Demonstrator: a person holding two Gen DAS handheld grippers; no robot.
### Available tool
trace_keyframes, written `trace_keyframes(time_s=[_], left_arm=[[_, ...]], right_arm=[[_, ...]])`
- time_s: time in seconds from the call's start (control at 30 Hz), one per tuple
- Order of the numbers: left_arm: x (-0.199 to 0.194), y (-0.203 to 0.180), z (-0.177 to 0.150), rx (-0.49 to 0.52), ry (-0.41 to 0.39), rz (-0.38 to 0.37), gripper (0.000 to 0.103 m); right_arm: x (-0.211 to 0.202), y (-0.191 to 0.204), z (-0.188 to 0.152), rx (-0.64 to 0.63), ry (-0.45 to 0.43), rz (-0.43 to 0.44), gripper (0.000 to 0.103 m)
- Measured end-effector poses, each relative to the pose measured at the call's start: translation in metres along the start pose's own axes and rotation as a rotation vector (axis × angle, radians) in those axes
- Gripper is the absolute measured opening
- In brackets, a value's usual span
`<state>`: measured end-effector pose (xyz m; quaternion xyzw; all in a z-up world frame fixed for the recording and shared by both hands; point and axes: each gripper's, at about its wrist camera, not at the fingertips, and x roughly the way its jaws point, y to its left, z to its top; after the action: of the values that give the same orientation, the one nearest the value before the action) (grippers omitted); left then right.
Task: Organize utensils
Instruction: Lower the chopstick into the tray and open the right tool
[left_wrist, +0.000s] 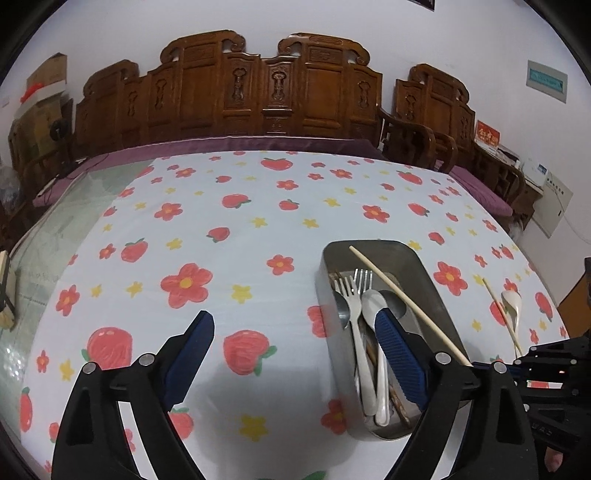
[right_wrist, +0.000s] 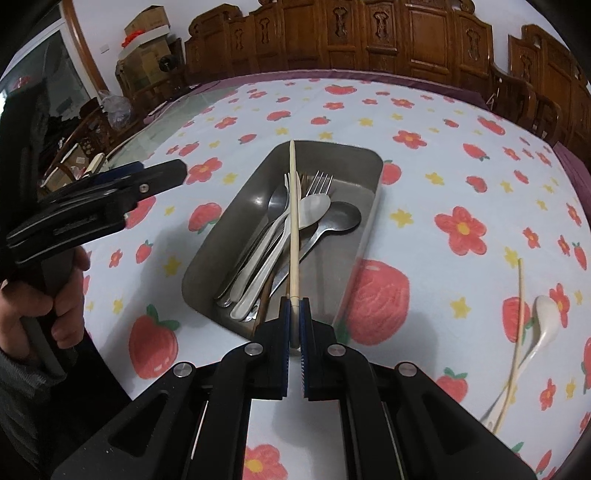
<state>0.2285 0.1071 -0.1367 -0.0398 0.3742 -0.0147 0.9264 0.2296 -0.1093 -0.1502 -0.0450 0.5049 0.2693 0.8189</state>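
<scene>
A steel tray (right_wrist: 365, 162) (left_wrist: 424, 269) on the flowered tablecloth holds forks, spoons and a white spoon (right_wrist: 314, 210). My right gripper (right_wrist: 294, 306) is shut on a pale chopstick (right_wrist: 293, 221) and holds it over the tray, pointing away along it; the chopstick also shows in the left wrist view (left_wrist: 402, 299). My left gripper (left_wrist: 295, 325) is open and empty at the tray's left side, its right finger over the tray's near end. A second chopstick (right_wrist: 520, 314) and a white ceramic spoon (right_wrist: 543, 325) lie crossed on the cloth to the right of the tray.
The table is covered by a white cloth (left_wrist: 229, 229) with red flowers and strawberries. Carved wooden chairs (left_wrist: 258, 88) stand along the far edge. Boxes (right_wrist: 147, 33) are stacked at the far left by the wall.
</scene>
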Motion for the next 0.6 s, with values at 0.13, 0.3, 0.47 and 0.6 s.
trace_keyframes(time_s=[0.13, 0.3, 0.47, 0.6], left_arm=[[0.0, 0.004, 0.0, 0.002, -0.002, 0.008, 0.085], [-0.003, 0.006, 0.0, -0.002, -0.009, -0.002, 0.085], [-0.005, 0.005, -0.001, -0.002, -0.01, -0.006, 0.085], [-0.006, 0.004, -0.001, -0.002, -0.013, -0.009, 0.085]], right_arm=[[0.012, 0.002, 0.005, 0.016, 0.025, 0.006, 0.006], [0.019, 0.007, 0.009, 0.014, 0.034, 0.004, 0.006], [0.023, 0.007, 0.012, 0.031, 0.033, 0.021, 0.006], [0.022, 0.006, 0.013, 0.039, 0.02, 0.033, 0.007]])
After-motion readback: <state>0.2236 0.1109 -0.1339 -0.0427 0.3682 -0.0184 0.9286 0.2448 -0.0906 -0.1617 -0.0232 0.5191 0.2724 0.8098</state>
